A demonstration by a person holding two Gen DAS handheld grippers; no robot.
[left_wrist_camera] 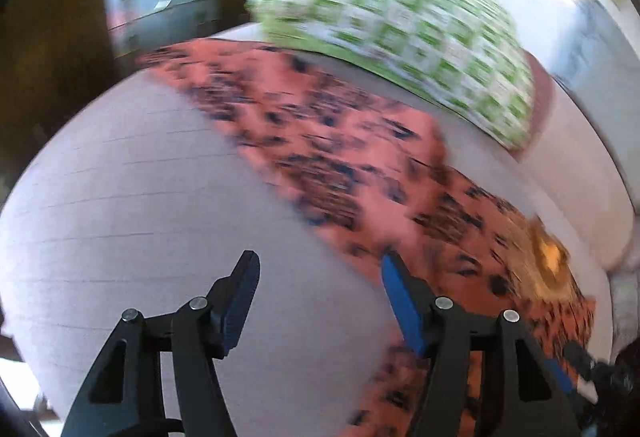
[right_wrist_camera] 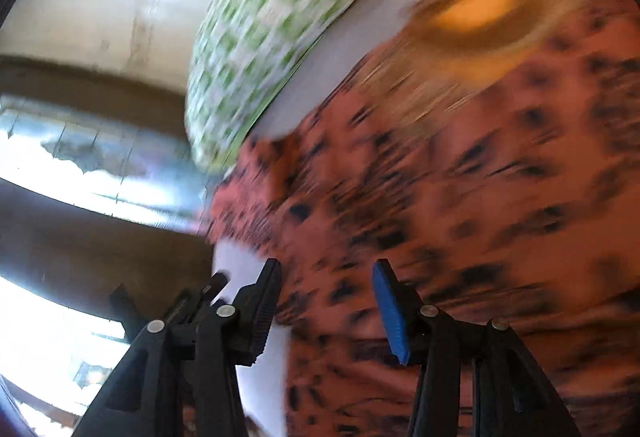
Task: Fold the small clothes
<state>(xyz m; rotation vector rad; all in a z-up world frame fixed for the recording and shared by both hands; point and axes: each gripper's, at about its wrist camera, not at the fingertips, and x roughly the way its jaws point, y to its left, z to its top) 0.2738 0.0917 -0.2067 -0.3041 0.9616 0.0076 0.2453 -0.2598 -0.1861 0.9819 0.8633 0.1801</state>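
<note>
An orange garment with black flecks and a yellow print lies spread in a slant across the pale table. My left gripper hangs open above its near edge. Bare table shows between the fingers, and the blue-padded finger is over the cloth's border. In the right wrist view the same garment fills the right side, with its yellow print at the top. My right gripper is open over the cloth's left edge and grips nothing. Both views are blurred.
A folded green-and-white checked cloth lies at the table's far side, also seen as the checked cloth in the right wrist view. Beyond the table edge are a brown wall and bright glass.
</note>
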